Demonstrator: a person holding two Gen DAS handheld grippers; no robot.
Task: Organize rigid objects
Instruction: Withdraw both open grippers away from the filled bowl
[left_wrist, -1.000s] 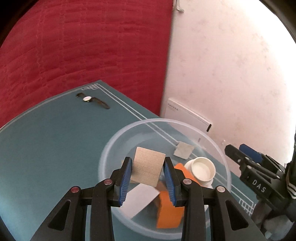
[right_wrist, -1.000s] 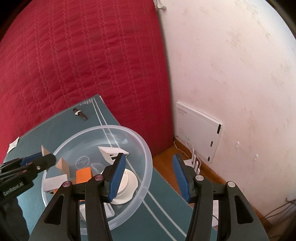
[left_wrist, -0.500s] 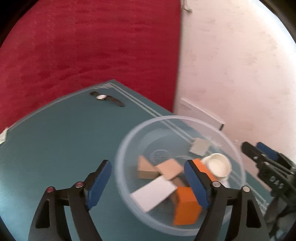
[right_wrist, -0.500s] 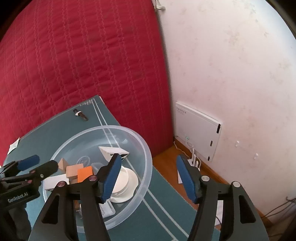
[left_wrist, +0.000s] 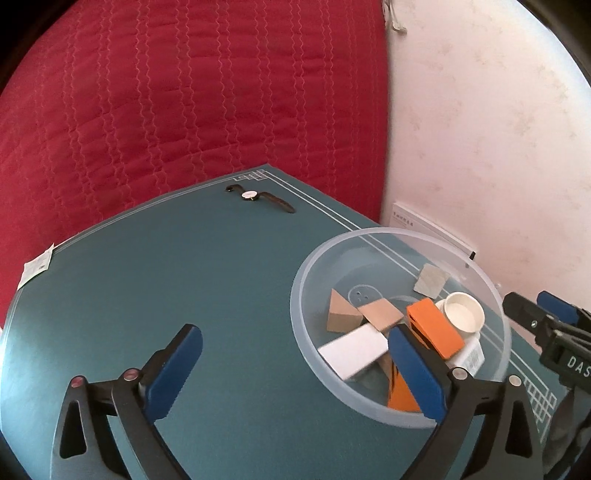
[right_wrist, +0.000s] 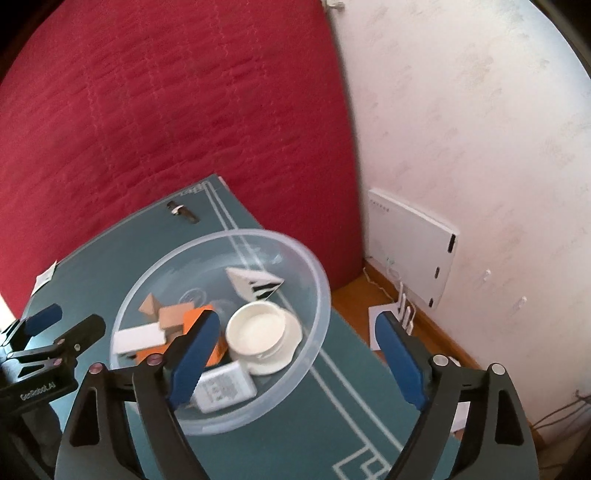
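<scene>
Both opening, empty — left gripper (left_wrist: 295, 369) marked "GenRobot.AI", right gripper (right_wrist: 299, 350) marked "DAS" — over the bowl (right_wrist: 317, 280).

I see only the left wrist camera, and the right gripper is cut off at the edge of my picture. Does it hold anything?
Observer: No. The right gripper is empty and its jaws are opening. One finger is over the bowl, the other outside its rim.
Operator: The grey piece at the far side of the bowl looks plain to me. Is it?
Observer: No, the right wrist view shows black and white stripes on one face.
Operator: What lies past the table edge?
Observer: A wooden floor, with white cables by the wall.
</scene>
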